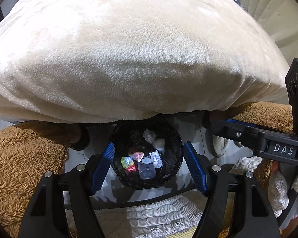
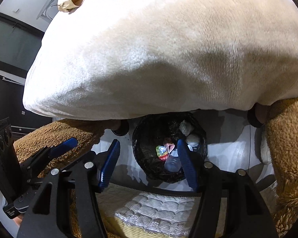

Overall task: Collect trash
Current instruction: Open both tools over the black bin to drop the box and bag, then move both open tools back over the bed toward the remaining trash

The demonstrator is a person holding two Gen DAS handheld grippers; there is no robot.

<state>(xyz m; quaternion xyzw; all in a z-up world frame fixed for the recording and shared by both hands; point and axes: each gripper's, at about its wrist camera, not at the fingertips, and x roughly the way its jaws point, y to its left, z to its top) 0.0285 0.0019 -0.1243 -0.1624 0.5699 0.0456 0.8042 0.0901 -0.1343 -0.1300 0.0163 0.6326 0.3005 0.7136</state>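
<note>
Cream plush fills most of both views: a big pale blanket (image 1: 129, 49) bulges over the edge of the bed, and below its hem sits a round bin (image 1: 117, 170) lined with a black bag, standing on the pale floor (image 1: 190, 129). Inside the bin the trash is already lying in a heap: a clear plastic bottle (image 1: 147, 169) near the front, a green and red wrapper (image 1: 127, 163) beside it on the left, a pink scrap (image 1: 137, 155) just behind, and two crumpled whitish wads (image 1: 149, 135) toward the back wall. The left claw (image 1: 148, 167) hangs above the bin with its blue-padded fingers (image 1: 102, 167) spread wide on either side of the opening, nothing between them. The right claw (image 2: 147, 163) is likewise spread and empty, sitting a little left of the bin so that one blue finger (image 2: 185, 164) covers part of the bottle. From the left wrist view the right claw's black body comes in from the right edge, held by a hand in a white knit glove (image 1: 279, 188). Brown fuzzy fabric (image 1: 19, 158) lies at both sides, and a quilted white and yellow pad (image 1: 159, 216) lies closest to the cameras.
</note>
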